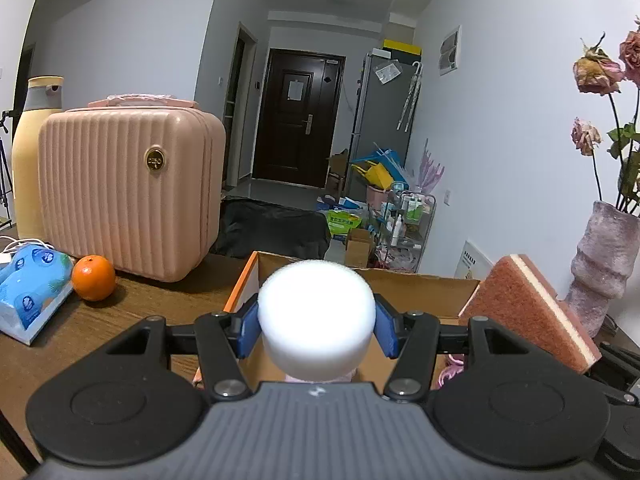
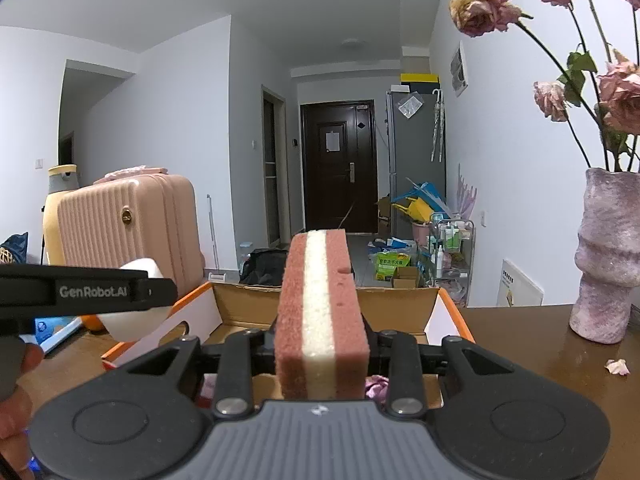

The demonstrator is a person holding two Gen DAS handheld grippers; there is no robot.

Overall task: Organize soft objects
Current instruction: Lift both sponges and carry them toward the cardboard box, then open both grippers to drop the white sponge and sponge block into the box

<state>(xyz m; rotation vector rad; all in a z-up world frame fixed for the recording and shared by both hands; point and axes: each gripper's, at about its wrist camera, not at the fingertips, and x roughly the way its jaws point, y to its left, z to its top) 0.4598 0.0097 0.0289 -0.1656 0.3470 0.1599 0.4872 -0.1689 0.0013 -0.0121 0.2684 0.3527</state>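
At the centre of both wrist views, above the open orange-edged cardboard box (image 1: 420, 292), the left gripper (image 1: 316, 326) pinches a round white foam puff (image 1: 316, 320) and the right gripper (image 2: 322, 344) clamps a reddish layered sponge block (image 2: 320, 312); neither is dropped in yet, though something pink already lies inside.

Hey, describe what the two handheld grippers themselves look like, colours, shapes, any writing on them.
Both are alike. The left gripper has a ribbed grey housing, black linkage arms with silver pivot screws, two round black discs at its base, and blue finger pads. The right gripper shows the same grey ribbed body and black linkages. Seen side-on in the right wrist view, the left gripper's black bar reads "GenRobot.AI" in pale letters. No cables or sleeves are visible.
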